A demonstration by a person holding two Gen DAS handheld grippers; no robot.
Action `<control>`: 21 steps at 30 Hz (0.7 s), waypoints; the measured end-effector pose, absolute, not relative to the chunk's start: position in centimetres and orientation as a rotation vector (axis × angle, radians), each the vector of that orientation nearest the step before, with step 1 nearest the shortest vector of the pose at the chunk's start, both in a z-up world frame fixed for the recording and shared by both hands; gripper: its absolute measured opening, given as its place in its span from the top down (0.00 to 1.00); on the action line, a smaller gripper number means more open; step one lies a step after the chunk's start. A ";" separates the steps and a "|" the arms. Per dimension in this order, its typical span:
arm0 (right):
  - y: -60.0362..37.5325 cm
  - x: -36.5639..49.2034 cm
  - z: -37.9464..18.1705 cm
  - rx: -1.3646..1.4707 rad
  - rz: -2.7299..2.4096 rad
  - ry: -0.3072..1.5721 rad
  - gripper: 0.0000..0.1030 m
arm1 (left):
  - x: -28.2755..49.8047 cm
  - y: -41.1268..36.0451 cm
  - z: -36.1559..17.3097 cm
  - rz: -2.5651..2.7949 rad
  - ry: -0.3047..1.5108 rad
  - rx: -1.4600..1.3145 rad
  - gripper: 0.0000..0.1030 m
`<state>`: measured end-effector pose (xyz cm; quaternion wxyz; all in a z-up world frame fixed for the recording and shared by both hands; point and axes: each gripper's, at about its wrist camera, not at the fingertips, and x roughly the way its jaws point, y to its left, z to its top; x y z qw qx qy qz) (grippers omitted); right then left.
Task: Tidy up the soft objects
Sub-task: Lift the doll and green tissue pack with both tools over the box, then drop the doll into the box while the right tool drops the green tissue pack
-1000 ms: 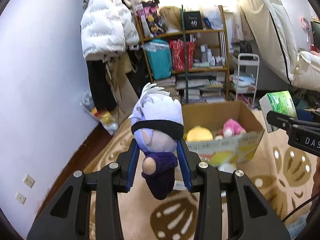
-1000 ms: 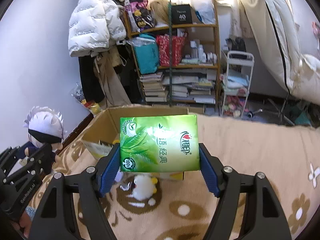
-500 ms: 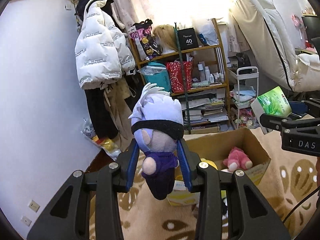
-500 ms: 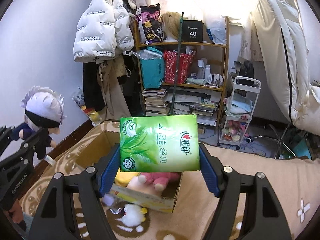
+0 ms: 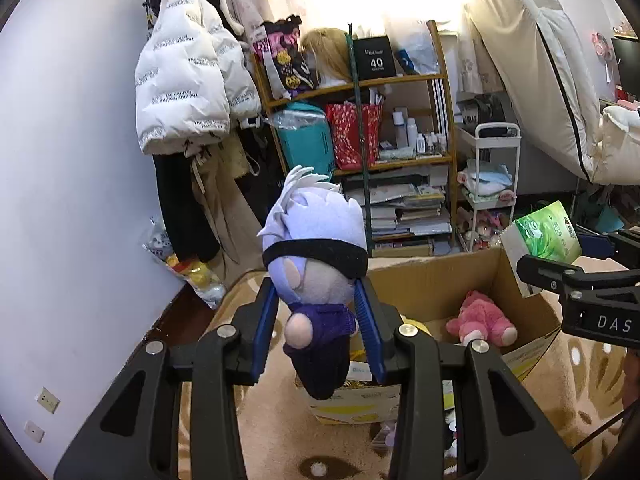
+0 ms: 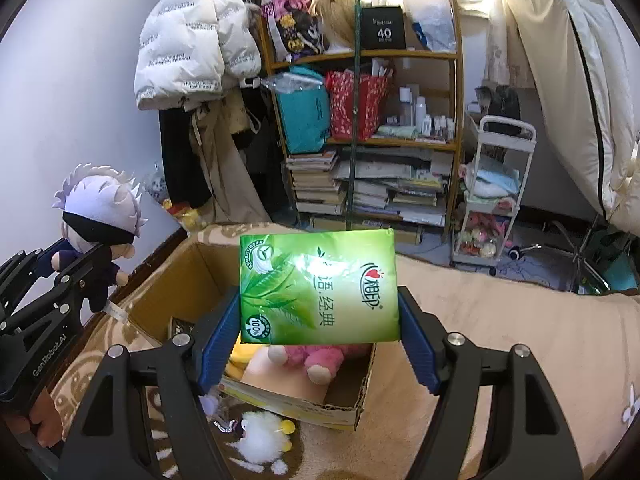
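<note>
My left gripper (image 5: 318, 336) is shut on a plush doll (image 5: 316, 256) with pale lilac hair, a black blindfold and a dark purple body; the same doll (image 6: 96, 216) shows at the left of the right wrist view. My right gripper (image 6: 320, 320) is shut on a green tissue pack (image 6: 318, 286), seen again as the tissue pack (image 5: 544, 236) at the right of the left wrist view. Both are held above an open cardboard box (image 5: 432, 280) on a beige carpet. Inside the cardboard box (image 6: 180, 276) lie a pink plush (image 5: 480, 318) and a yellow one (image 6: 240, 354).
A small white fluffy toy (image 6: 260, 436) lies on the carpet in front of the box. Behind stand a crowded wooden shelf (image 5: 360, 128), a white trolley (image 5: 492, 184), a hanging white puffer jacket (image 5: 184, 84) and a leaning mattress (image 5: 540, 68).
Both grippers have moved toward the box with their loads still gripped; the box now lies closer and lower in both views, and its inside is in plain sight.
</note>
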<state>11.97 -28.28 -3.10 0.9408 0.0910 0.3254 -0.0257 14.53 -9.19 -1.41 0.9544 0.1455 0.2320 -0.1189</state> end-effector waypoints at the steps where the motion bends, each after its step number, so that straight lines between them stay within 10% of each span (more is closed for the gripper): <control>1: -28.3 12.1 -3.4 0.189 -0.052 0.670 0.24 | 14.8 -9.2 -1.7 -0.242 0.479 0.294 0.63; 21: -28.4 13.3 -6.6 0.230 0.017 0.717 0.24 | 17.7 -10.2 -6.0 -0.315 0.625 0.299 0.60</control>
